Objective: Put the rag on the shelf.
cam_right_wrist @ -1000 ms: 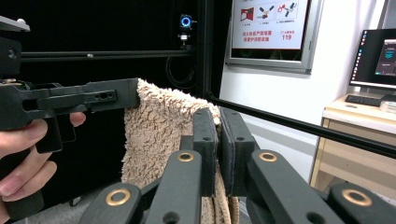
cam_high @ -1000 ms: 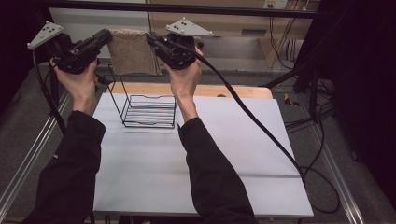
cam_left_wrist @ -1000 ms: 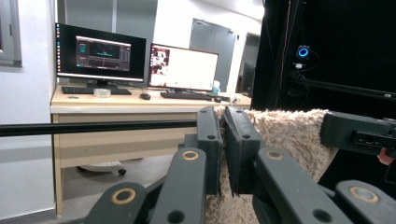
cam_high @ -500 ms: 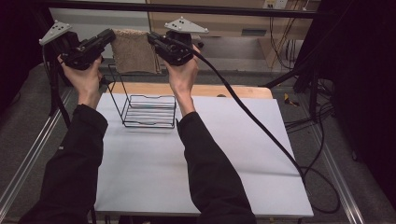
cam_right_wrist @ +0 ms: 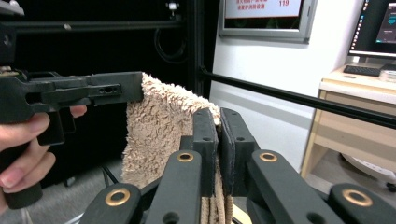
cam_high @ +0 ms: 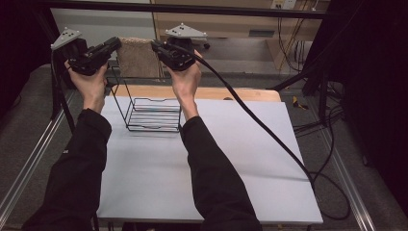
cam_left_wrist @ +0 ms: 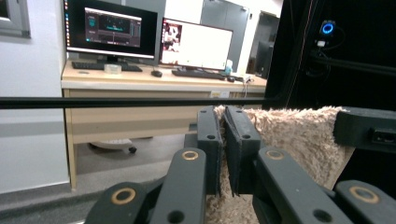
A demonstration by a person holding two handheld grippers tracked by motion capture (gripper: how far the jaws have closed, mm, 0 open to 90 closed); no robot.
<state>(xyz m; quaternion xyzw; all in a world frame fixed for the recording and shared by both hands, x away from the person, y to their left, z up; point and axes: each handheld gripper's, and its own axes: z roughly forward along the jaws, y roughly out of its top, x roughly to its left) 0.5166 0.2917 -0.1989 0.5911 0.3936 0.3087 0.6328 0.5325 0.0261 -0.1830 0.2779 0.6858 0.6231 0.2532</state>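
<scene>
A shaggy beige fabric cloth (cam_high: 138, 57) hangs raised above the far edge of the white desk (cam_high: 211, 163), stretched between the two grippers. The left gripper (cam_high: 114, 44) has its fingers (cam_left_wrist: 208, 135) closed flat on one top corner of the cloth; the right gripper (cam_high: 158, 47) has its fingers (cam_right_wrist: 205, 140) clamped on the other top corner, folds of cloth hanging between them. Below the cloth, a black wire rack (cam_high: 151, 113) stands on the desk near a strip of wooden board (cam_high: 240, 94). A black cable (cam_high: 269, 130) trails from the right gripper across the desk. Beyond, a wooden workstation carries two monitors (cam_left_wrist: 149, 39).
</scene>
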